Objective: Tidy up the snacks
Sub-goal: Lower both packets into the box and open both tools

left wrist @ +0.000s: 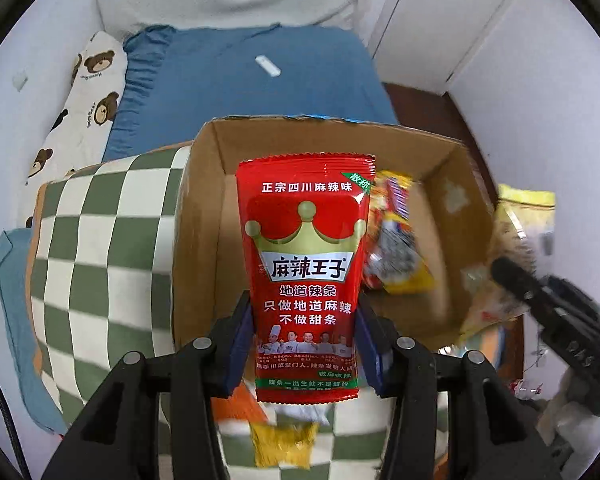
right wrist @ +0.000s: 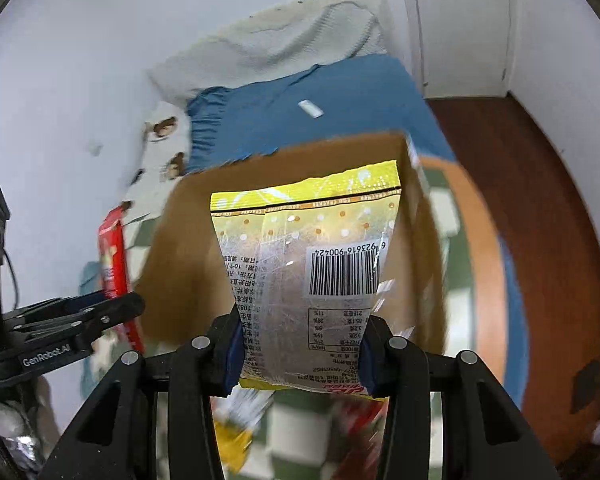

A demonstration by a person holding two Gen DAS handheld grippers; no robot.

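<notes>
Above the cardboard box (left wrist: 440, 160), left gripper (left wrist: 306, 344) clamps a red spicy-strip packet (left wrist: 306, 264), right gripper (right wrist: 302, 348) a yellow cracker packet (right wrist: 312, 264); next, lower and release inside.

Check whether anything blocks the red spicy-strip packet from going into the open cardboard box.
Nothing visible does: the red spicy-strip packet is held above the open cardboard box, whose top is uncovered; one snack packet already lies inside.

Red snack pouch (left wrist: 306, 280) in left claw (left wrist: 306, 344)
</notes>
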